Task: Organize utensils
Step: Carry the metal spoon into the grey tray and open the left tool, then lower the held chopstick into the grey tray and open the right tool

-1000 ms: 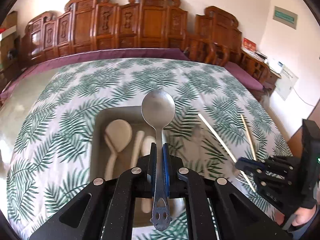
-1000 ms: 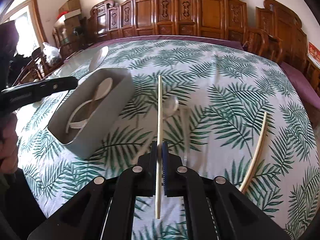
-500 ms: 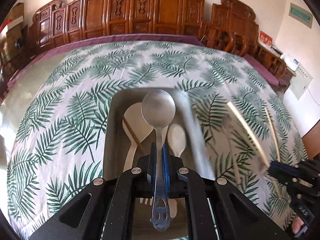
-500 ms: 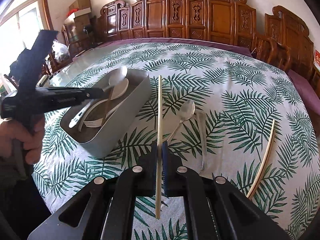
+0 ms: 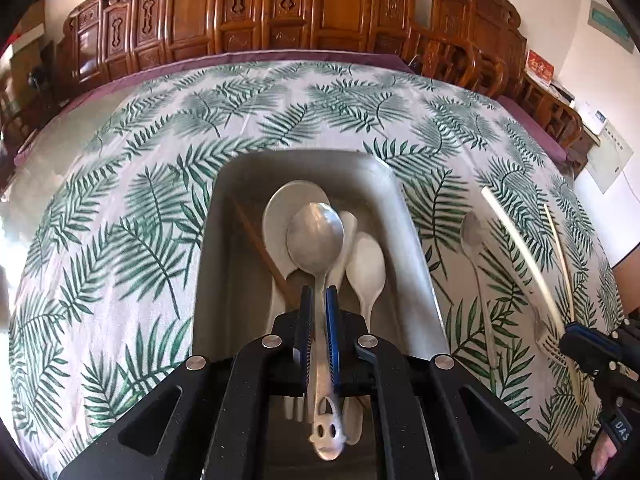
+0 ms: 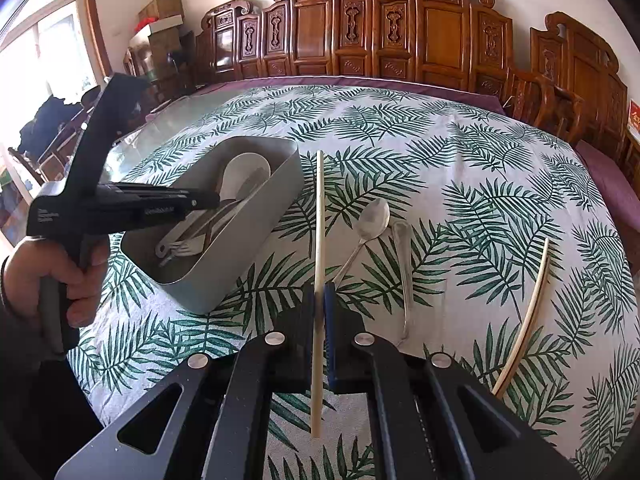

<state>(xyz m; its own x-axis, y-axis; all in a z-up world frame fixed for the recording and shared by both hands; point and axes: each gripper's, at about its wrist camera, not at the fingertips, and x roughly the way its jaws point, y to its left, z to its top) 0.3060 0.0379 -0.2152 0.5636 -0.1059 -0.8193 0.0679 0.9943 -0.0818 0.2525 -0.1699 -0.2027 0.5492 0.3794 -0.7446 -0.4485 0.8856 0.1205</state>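
My left gripper [image 5: 317,293] is shut on the handle of a metal spoon [image 5: 316,240]. The spoon's bowl hangs just over the inside of the grey bin [image 5: 416,248], which holds white plastic spoons [image 5: 365,270], a brown chopstick [image 5: 256,236] and a fork. In the right wrist view the left gripper [image 6: 212,200] reaches into the bin [image 6: 240,240] from the left. My right gripper [image 6: 319,292] is shut on a pale chopstick [image 6: 319,208], held above the cloth to the right of the bin.
On the leaf-print tablecloth to the right of the bin lie a metal spoon [image 6: 374,220], a metal fork [image 6: 404,264] and a second pale chopstick [image 6: 528,316]. A person's hand [image 6: 48,268] holds the left gripper's handle. Carved wooden chairs [image 6: 432,48] ring the table's far side.
My left gripper has moved forward and down with the metal spoon, from short of the bin to right above its contents. The right gripper and its chopstick have stayed put.
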